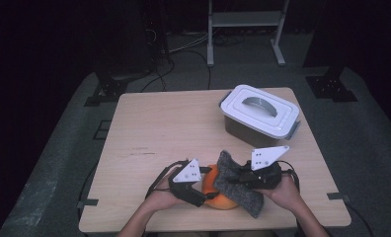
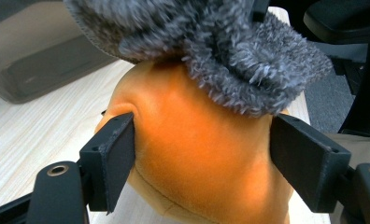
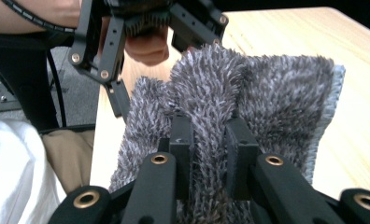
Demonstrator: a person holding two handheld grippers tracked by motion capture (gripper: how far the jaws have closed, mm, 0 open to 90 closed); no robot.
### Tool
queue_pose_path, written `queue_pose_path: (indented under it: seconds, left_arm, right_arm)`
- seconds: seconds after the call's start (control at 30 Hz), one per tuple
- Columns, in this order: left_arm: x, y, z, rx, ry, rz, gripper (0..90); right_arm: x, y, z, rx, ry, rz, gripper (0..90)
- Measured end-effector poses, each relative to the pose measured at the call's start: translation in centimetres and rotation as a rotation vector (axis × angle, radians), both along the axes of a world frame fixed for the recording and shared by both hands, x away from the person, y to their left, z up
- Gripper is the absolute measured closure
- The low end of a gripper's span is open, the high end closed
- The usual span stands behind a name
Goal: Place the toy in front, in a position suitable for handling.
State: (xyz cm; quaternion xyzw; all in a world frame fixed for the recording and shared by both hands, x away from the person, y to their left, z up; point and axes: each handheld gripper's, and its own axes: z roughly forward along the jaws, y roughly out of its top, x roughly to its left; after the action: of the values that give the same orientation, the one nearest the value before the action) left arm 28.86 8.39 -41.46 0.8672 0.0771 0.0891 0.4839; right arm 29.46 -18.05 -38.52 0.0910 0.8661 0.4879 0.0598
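Your left gripper [image 1: 199, 190] sits at the near edge of the wooden table [image 1: 159, 128], its jaws spread wide around the orange plush item [image 2: 202, 158] and pressing its two sides; in the left gripper view each black pad meets the orange surface, one at the left flank, one at the right. The orange item rests on the tabletop near the middle of the near edge, between your two hands. Your right gripper [image 3: 209, 140] comes in from the right, its jaws drawn close and pinching a fold of the grey fluffy cloth [image 3: 267, 93]. That cloth drapes over the top and right side of the orange item and hangs toward the near edge, so it covers much of the orange surface in the high view. At the far right of the table stands a grey box with a white lid [image 1: 259, 111], lid on, handle lying flat, well apart from both grippers. Cables trail from each gripper across the table. Beyond the far edge, a light metal frame [image 1: 245, 29] stands on the dark floor.
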Motion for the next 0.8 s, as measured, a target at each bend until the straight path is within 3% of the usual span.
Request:
queue_pose_path:
  seconds: [0.17, 0.23, 0.4, 0.53, 0.67, 0.73, 0.8]
  left_arm:
    - [-0.2, -0.1, 0.1, -0.012, -0.010, 0.001, 24.2]
    - [-0.4, -0.3, 0.2, -0.015, -0.024, -0.009, 24.5]
    - [-1.1, -1.0, 0.4, -0.005, -0.073, -0.044, 25.1]
    - [-0.7, -0.5, 0.3, -0.021, -0.043, -0.021, 23.0]
    - [0.0, -0.6, 0.5, -0.040, -0.002, 0.059, 8.7]
    - [0.0, -0.6, 0.2, -0.042, 0.021, 0.048, 9.3]
    - [-0.3, -0.8, 0.1, -0.035, 0.011, 0.020, 16.4]
  right_arm:
    - [0.2, -1.2, -0.3, -0.058, 0.012, -0.001, 75.1]
    - [0.1, -1.7, -0.1, -0.039, 0.018, -0.016, 75.1]
    - [-0.2, -0.8, 1.0, -0.007, -0.040, -0.029, 74.7]
    - [0.0, -0.4, 0.6, -0.020, -0.038, -0.028, 74.8]
    - [0.0, -0.9, 0.2, -0.019, -0.010, -0.018, 75.3]
    - [-0.1, -0.9, 0.2, -0.028, -0.012, -0.005, 75.4]
    - [-0.2, -0.8, 0.4, -0.037, -0.010, 0.007, 75.6]
